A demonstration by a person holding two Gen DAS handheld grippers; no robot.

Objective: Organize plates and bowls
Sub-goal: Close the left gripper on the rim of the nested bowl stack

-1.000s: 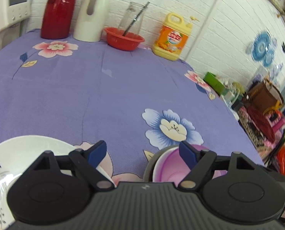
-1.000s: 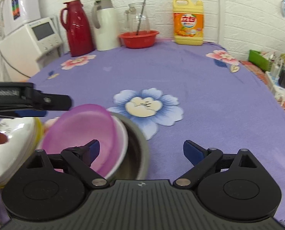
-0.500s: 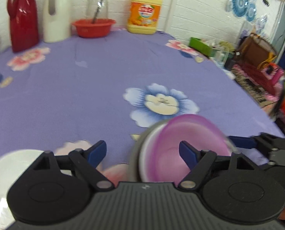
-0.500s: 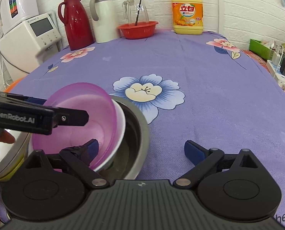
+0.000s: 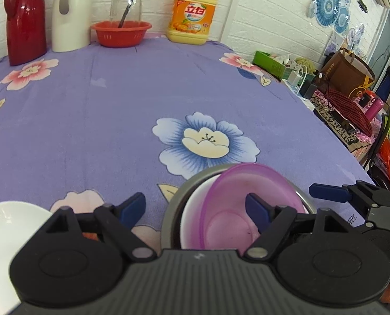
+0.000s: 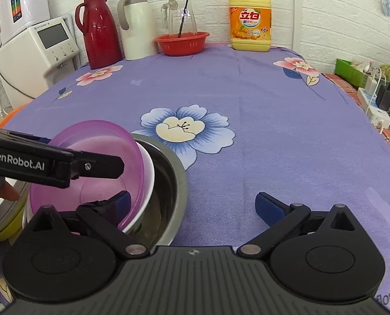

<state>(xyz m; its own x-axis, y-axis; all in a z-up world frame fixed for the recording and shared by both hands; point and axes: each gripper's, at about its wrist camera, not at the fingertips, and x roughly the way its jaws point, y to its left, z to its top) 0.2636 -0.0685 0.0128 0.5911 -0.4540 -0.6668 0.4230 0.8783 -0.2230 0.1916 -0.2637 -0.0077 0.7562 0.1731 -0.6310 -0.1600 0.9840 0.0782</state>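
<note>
Left wrist | purple bowl under open left gripper right fingertip

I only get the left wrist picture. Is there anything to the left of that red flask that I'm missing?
Observer: Yes, a white appliance with a screen stands just left of the red flask.
Operator: And the white dish at my bottom left, is it lying straight on the cloth?
Observer: It seems not. The right wrist view shows the edge of a yellow-green dish beneath the white dish.
Operator: Is the other gripper holding something?
Observer: No, the right gripper is open with nothing between its fingers.
</note>
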